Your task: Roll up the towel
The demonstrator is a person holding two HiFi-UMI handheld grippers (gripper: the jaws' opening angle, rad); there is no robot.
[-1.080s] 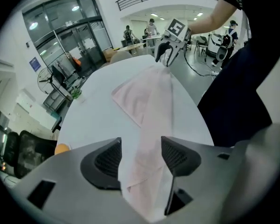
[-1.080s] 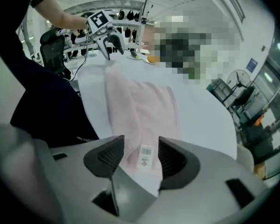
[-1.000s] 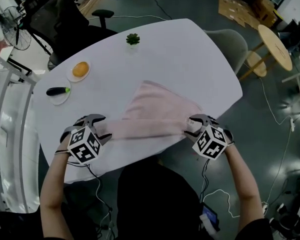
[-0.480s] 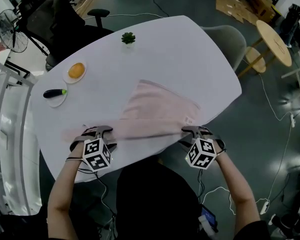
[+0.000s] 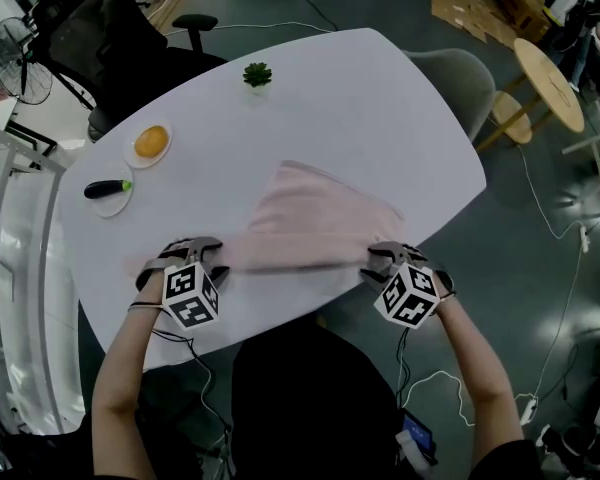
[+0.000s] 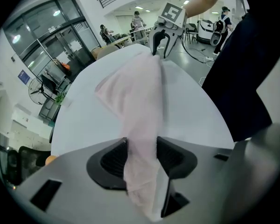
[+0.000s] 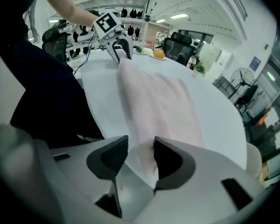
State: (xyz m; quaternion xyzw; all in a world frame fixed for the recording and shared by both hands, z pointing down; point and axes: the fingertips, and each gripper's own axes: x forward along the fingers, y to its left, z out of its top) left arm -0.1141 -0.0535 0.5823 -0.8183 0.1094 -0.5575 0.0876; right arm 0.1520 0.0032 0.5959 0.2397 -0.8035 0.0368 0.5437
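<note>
Seen from above, the pink towel (image 5: 320, 218) lay spread on the white worktop (image 5: 380, 118), its near edge drawn out in a band along the side closest to me. My left tongs (image 5: 192, 252) had just been closing and were pinched on that edge's left end, the cloth bunched between the pads. My right tongs (image 5: 388, 256) had likewise been closing and were nipped on the right end (a thinner bite, little more than the hem). Both pointed steeply down at the worktop. The step in hand looked to be starting the first turn of the roll. To do it well, I judged I should keep both grips equally firm, hold the edge taut and level between them, and turn it over away from me evenly, so the roll began straight and tight rather than cone-shaped.
</note>
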